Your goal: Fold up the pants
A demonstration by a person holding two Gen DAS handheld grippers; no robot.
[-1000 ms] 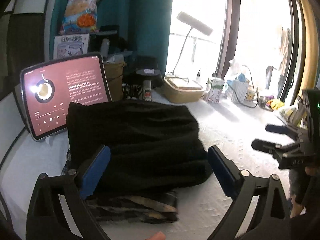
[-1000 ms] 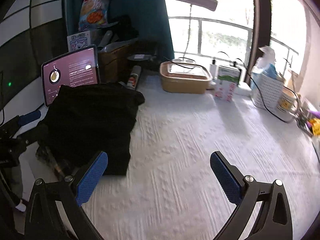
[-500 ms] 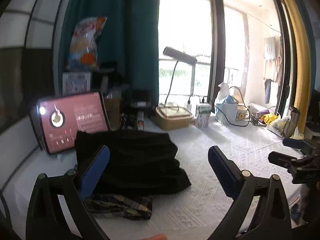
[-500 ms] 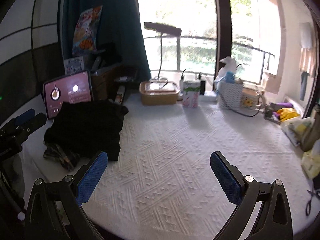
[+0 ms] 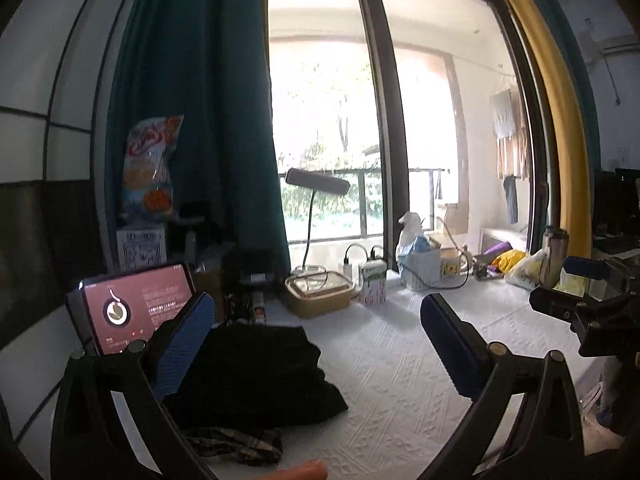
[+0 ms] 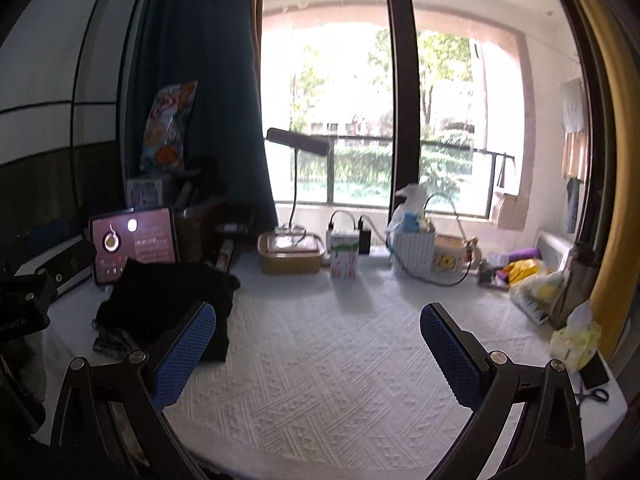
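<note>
Both the left tongs (image 5: 316,344) and right tongs (image 6: 318,354) gape wide and empty above the white bench (image 6: 340,360), folded black pants (image 5: 256,372) lying at its left.

A tall window (image 6: 360,120) fills the far wall, bright with daylight, trees and a hedge showing beyond a dark balcony railing (image 6: 400,142). A dark vertical window post (image 6: 404,92) splits the glass. Left of the window hangs a teal curtain (image 5: 200,100); right of it, a yellow curtain (image 5: 560,120). Further left of the window the wall (image 5: 44,80) is white above and dark below, crossed by thin black lines. Below the window, the bench (image 6: 328,360) is covered with a white textured cloth. A desk lamp (image 6: 298,142) on a thin stalk stands at the bench's back edge in front of the window. Laundry (image 5: 508,136) hangs outside, right of the window post.
</note>
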